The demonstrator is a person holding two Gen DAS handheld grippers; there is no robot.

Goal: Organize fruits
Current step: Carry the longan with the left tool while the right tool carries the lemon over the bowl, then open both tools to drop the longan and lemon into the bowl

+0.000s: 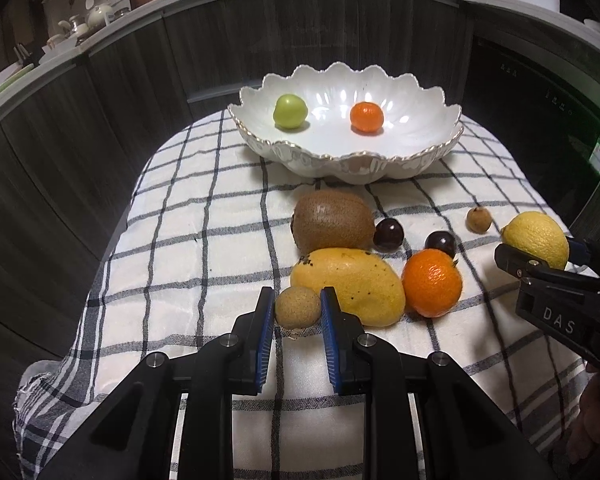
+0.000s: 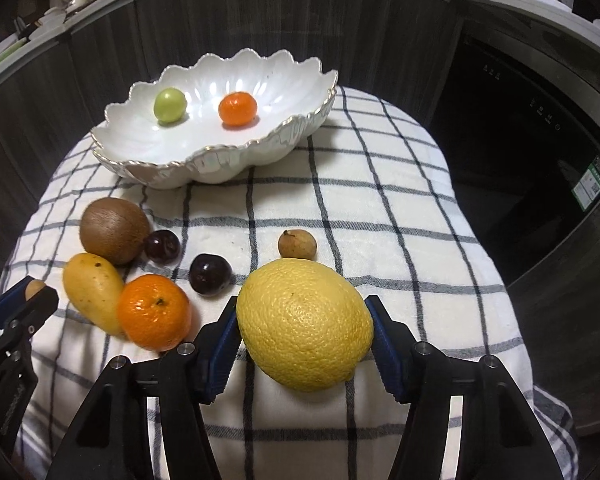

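A white scalloped bowl [image 1: 420, 136] [image 2: 300, 120] at the back holds a green fruit [image 1: 290, 111] and a small orange [image 1: 366, 117]. My left gripper [image 1: 298, 306] is shut on a small tan longan [image 1: 298, 306]. My right gripper [image 2: 304, 320] is shut on a large yellow lemon [image 2: 304, 324], which also shows in the left wrist view [image 1: 536, 240]. On the cloth lie a kiwi [image 1: 332, 220], a mango [image 1: 348, 284], an orange [image 1: 432, 282], two dark cherries [image 1: 388, 234] [image 1: 440, 243] and another longan [image 1: 479, 220].
A checked cloth [image 1: 204, 240] covers a small table with rounded edges. Dark cabinet fronts [image 1: 100, 100] curve behind it, and a dark appliance [image 2: 520, 140] stands at the right. The counter above holds dishes and bottles.
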